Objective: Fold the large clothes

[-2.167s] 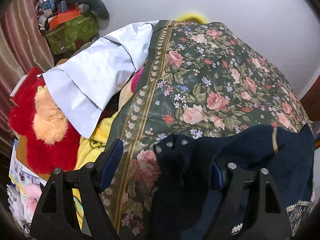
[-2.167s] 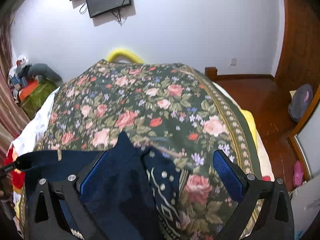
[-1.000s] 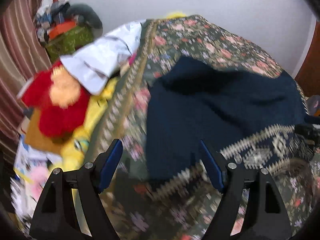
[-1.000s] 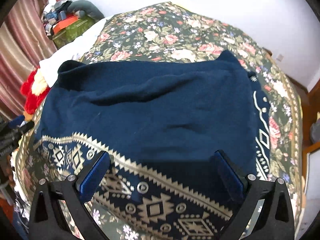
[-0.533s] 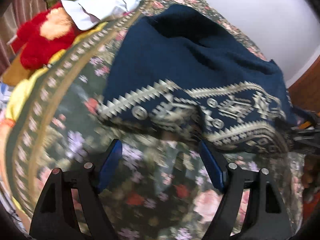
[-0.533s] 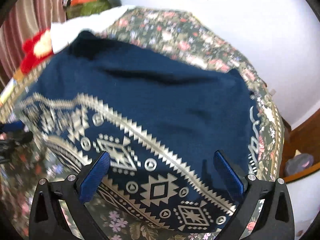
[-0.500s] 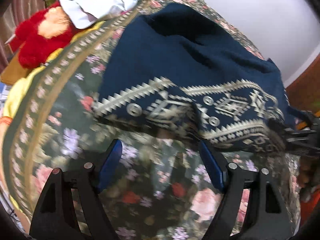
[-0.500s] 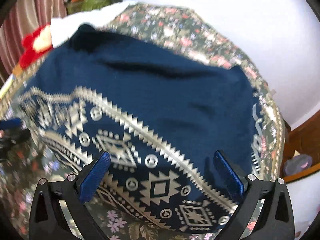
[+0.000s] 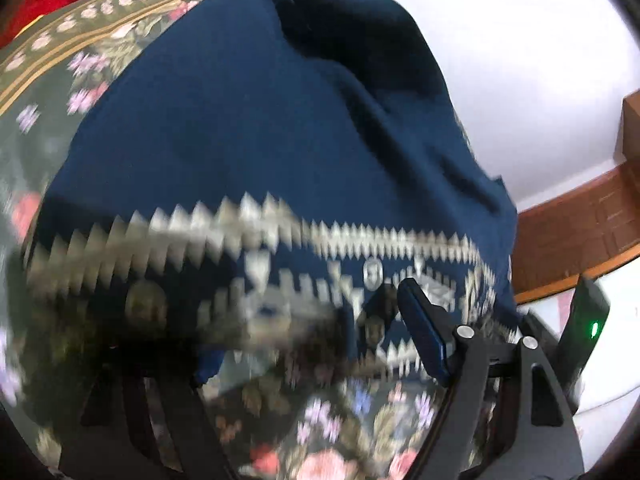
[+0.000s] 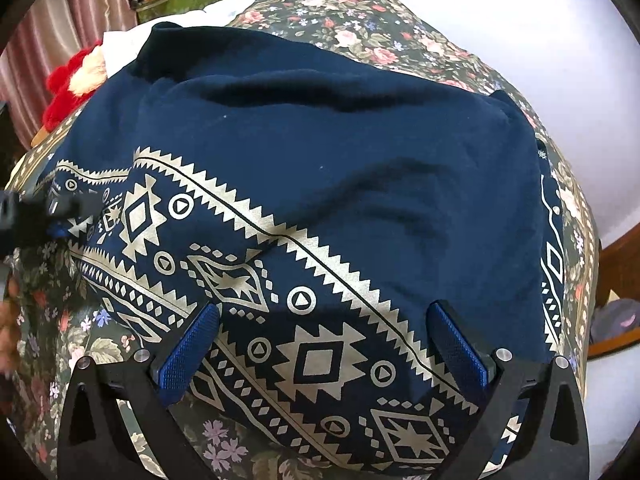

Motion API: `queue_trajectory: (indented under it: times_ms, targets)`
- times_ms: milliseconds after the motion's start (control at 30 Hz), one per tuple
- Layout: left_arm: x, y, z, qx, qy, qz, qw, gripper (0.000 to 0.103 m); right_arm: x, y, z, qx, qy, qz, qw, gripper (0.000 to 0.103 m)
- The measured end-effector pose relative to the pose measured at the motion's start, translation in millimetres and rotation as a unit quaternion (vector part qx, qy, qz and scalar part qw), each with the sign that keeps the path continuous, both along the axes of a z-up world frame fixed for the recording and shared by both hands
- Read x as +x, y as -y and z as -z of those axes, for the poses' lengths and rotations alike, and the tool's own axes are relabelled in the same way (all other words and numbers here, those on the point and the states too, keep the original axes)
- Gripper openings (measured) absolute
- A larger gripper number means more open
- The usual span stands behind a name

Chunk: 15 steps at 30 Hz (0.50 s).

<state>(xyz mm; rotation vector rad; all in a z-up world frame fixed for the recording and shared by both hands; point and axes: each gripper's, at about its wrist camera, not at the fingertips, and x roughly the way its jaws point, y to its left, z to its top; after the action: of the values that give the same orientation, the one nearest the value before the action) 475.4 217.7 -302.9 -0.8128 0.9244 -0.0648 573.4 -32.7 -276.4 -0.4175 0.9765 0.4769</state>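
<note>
Spread flat now across the floral-covered bed point(image 10: 400, 12) instead of bunched near: navy cloth garment with cream geometric border point(image 10: 320, 160), right gripper point(image 10: 320, 344) wide over its near hem, left gripper point(image 9: 312, 344) blurred, state impossible to tell, ready for folding.

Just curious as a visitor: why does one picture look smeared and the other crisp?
Left wrist view: motion blur smears the navy garment's gold border and the floral bedspread. Right wrist view: the garment is sharp and evenly lit. Both bulge from fisheye distortion, with dark corners.
</note>
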Motion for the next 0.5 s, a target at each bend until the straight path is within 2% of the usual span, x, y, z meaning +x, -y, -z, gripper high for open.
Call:
queue_trajectory:
  times_ms: [100, 200, 300, 367, 467, 500]
  targets:
    - [18, -14, 0, -0.006, 0.008, -0.039, 0.9992, 0.076, -4, 2, 1, 0.002, 0.001, -0.004, 1.000, 0.103]
    - [28, -27, 5, -0.032, 0.014, -0.075, 0.9966, 0.070, -6, 4, 1, 0.003, -0.002, -0.012, 1.000, 0.103]
    - [34, -38, 6, -0.037, 0.014, -0.114, 0.9927, 0.051, -7, 6, 0, 0.004, -0.007, -0.019, 1.000, 0.103]
    - [34, -44, 5, -0.030, 0.010, -0.130, 0.9910, 0.034, -9, 6, -2, 0.002, -0.012, -0.023, 1.000, 0.103]
    - [29, -44, -5, -0.022, 0.023, -0.140, 0.9897, 0.022, -14, 3, -12, -0.003, -0.008, -0.026, 1.000, 0.102]
    - [27, -42, -17, -0.001, 0.031, -0.139, 0.9897, 0.021, -18, 2, -19, 0.000, 0.002, -0.028, 1.000, 0.102]
